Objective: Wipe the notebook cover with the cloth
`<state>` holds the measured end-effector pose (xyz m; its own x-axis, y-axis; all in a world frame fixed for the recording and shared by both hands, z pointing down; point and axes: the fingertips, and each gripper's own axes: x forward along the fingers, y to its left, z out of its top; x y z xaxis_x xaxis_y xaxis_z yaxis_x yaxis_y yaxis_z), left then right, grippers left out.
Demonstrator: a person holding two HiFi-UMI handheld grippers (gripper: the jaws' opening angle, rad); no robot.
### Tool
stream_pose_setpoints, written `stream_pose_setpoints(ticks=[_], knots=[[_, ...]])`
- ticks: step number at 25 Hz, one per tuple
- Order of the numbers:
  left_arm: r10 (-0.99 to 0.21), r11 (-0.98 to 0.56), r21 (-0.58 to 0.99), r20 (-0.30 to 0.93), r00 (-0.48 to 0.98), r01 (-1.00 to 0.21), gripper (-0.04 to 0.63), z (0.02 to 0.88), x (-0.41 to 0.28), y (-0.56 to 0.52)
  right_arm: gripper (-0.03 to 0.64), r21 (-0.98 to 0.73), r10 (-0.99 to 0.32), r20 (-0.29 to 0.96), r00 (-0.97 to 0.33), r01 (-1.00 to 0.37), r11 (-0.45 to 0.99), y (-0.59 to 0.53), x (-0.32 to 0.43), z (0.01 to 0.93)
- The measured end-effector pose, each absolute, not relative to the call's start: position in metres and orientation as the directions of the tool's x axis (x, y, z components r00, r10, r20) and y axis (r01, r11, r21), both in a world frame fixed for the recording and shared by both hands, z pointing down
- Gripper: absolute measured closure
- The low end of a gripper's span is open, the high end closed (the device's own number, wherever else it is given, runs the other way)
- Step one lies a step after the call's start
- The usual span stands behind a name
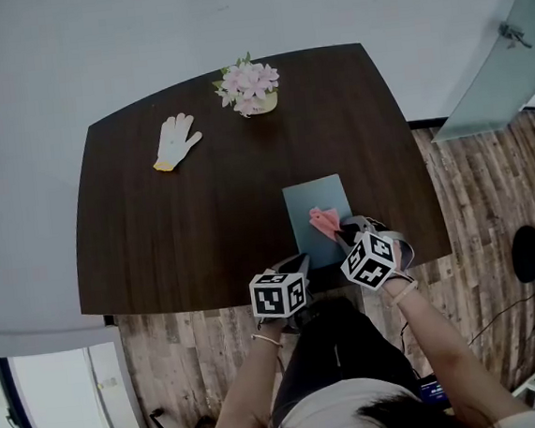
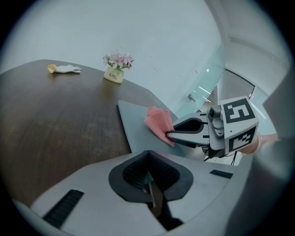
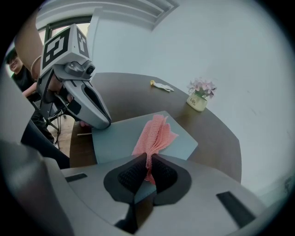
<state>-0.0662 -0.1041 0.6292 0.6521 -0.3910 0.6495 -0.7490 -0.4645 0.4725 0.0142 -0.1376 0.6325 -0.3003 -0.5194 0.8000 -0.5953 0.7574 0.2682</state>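
Note:
A grey-blue notebook [image 1: 311, 201] [image 2: 136, 123] [image 3: 120, 137] lies flat near the front edge of the dark table [image 1: 194, 234]. On it rests a crumpled pink cloth [image 1: 323, 220] [image 2: 158, 121] [image 3: 156, 131]. My right gripper [image 1: 339, 234] [image 2: 169, 135] [image 3: 146, 171] is shut on the cloth's near end, low over the notebook's right part. At the notebook's near left corner, my left gripper [image 1: 296, 263] [image 3: 105, 122] [image 2: 148, 178] has its jaws shut, its tip touching or just over that corner. Nothing shows between its pads.
A small pot of pink flowers [image 1: 251, 88] [image 2: 116, 67] [image 3: 199, 94] stands at the table's far edge, and a white work glove [image 1: 176, 140] [image 2: 64, 69] lies at the far left. A glass panel [image 1: 506, 54] and a black round base [image 1: 527, 254] are to the right, over wooden floor.

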Motion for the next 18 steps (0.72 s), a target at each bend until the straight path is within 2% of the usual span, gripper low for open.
stream_pose_setpoints(ticks=[18], knots=[[-0.394, -0.465, 0.471, 0.649, 0.651, -0.750, 0.577, 0.628, -0.061, -0.103, 0.586, 0.269, -0.550, 0.797, -0.251, -0.667, 0.695, -0.130, 0.070, 0.634]])
